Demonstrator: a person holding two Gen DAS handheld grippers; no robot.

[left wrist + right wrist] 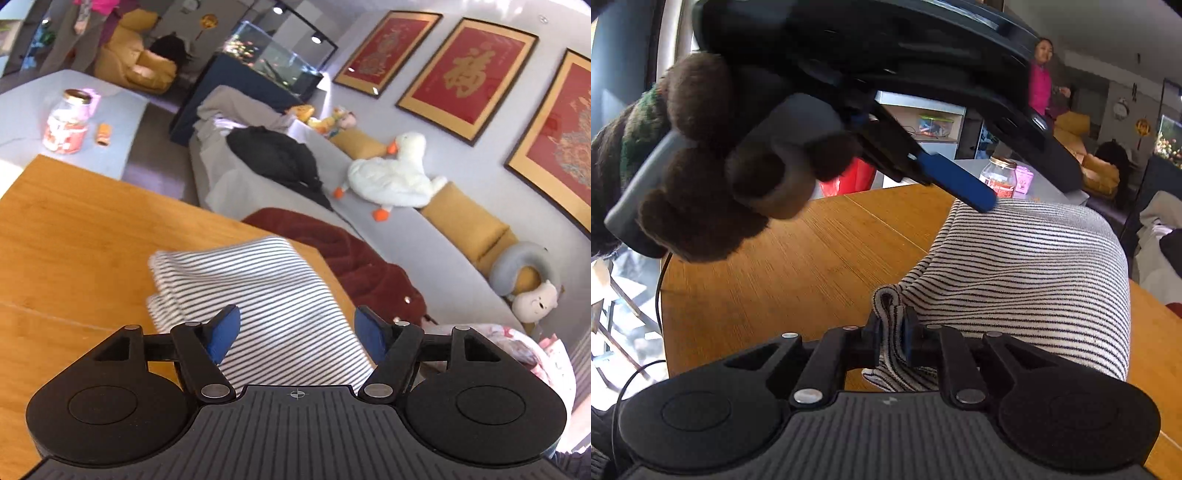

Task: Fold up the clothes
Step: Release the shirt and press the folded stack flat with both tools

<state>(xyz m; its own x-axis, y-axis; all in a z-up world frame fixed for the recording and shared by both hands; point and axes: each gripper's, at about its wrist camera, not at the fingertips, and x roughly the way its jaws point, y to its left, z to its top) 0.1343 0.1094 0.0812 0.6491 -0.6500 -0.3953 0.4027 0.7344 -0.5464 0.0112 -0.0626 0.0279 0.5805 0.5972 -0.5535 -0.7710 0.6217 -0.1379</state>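
White garment (258, 291) with thin dark stripes, orange-brown wooden table (74, 236), blue-tipped black tools

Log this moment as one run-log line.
left gripper: open, over striped garment | right gripper: shut on garment edge | wooden table

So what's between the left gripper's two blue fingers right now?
Only the striped garment, lying below the open left gripper on the wooden table; the fingers aren't pinching it. The left wrist view shows this.

Wooden table (74, 229), grey sofa (436, 236), framed red pictures (467, 72) on pale wall, fish tank (273, 55)
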